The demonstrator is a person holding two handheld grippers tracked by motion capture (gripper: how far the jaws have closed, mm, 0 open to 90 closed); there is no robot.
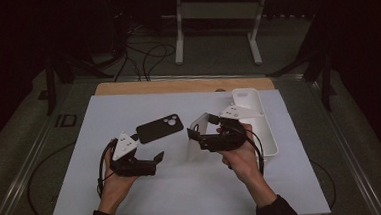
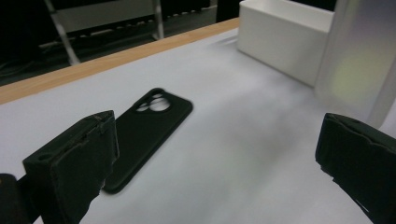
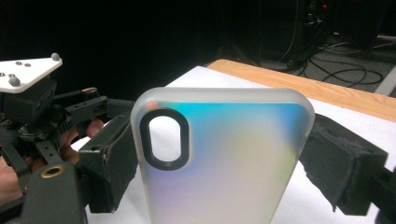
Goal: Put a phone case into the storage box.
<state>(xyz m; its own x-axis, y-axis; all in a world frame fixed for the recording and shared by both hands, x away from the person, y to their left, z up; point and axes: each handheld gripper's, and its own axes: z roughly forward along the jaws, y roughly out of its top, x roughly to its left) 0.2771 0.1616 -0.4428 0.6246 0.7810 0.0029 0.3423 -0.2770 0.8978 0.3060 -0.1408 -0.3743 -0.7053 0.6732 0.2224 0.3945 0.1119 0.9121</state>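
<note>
Your right gripper (image 3: 219,158) held the translucent phone case (image 3: 219,158) upright by its two long edges, jaws pressed against either side, above the white mat (image 1: 134,201) just left of the white bin (image 1: 267,133). Your left gripper (image 1: 149,157) sat to the left and nearer you, jaws spread wide with nothing between them. The black phone case (image 1: 159,128) lay flat on the mat just beyond it, camera cutouts at its far right end.

To do this step well, you wanted the right grip kept low on the case and square, so it would not twist when lowered into the bin. For the left, the sound approach was to come over the black case across its narrow width, both pads (image 2: 79,163) clear of the mat before closing.
</note>
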